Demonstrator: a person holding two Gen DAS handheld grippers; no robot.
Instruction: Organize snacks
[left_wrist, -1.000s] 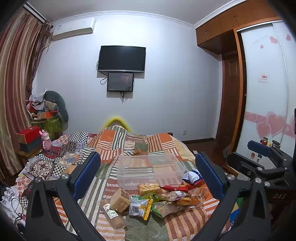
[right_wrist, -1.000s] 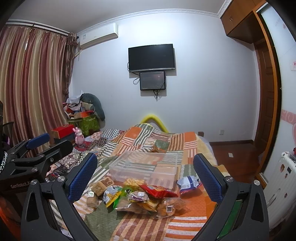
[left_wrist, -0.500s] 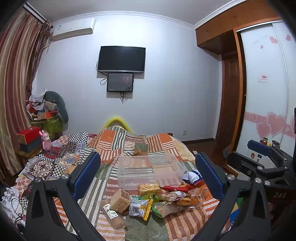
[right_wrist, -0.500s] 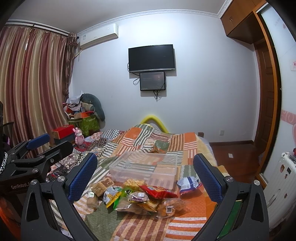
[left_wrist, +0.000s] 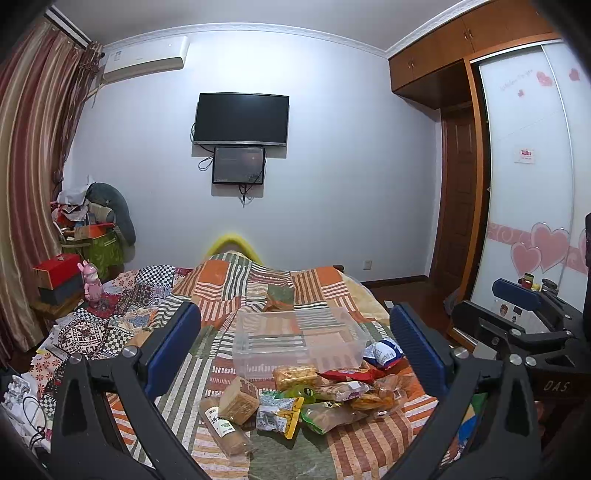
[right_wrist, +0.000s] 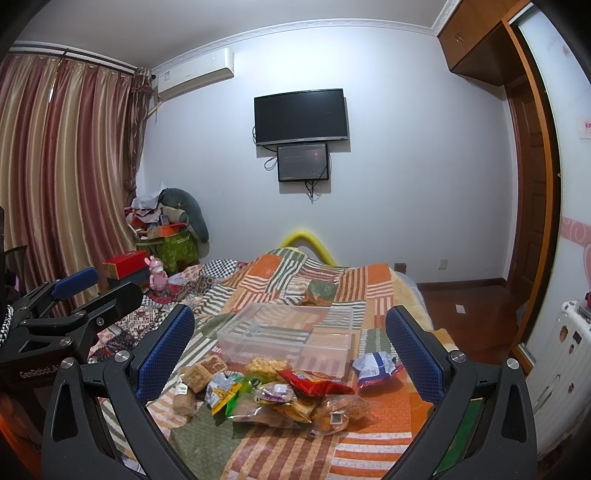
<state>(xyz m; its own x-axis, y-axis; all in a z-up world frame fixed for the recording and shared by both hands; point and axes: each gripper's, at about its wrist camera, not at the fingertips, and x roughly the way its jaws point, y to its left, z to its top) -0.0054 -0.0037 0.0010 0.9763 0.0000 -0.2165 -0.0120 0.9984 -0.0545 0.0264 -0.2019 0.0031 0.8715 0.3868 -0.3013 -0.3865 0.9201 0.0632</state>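
A clear plastic bin (left_wrist: 299, 341) (right_wrist: 288, 338) sits empty on the striped patchwork bedspread. In front of it lies a pile of snack packets (left_wrist: 306, 397) (right_wrist: 273, 395): a red bag (right_wrist: 314, 380), a blue-white bag (left_wrist: 382, 352) (right_wrist: 373, 365), a brown cake block (left_wrist: 238, 400) and a yellow-green packet (left_wrist: 280, 413). My left gripper (left_wrist: 295, 347) hangs open, well above and short of the pile, with nothing between its fingers. My right gripper (right_wrist: 290, 350) is open and empty too, at a similar height. Each gripper shows at the side of the other's view.
The bed (left_wrist: 354, 443) fills the foreground, with a quilt heap (left_wrist: 92, 328) to its left. Boxes and a pink toy (left_wrist: 90, 282) stand by the curtains. A wardrobe (left_wrist: 524, 221) and wooden floor (right_wrist: 469, 314) lie right; a TV (left_wrist: 242, 118) hangs ahead.
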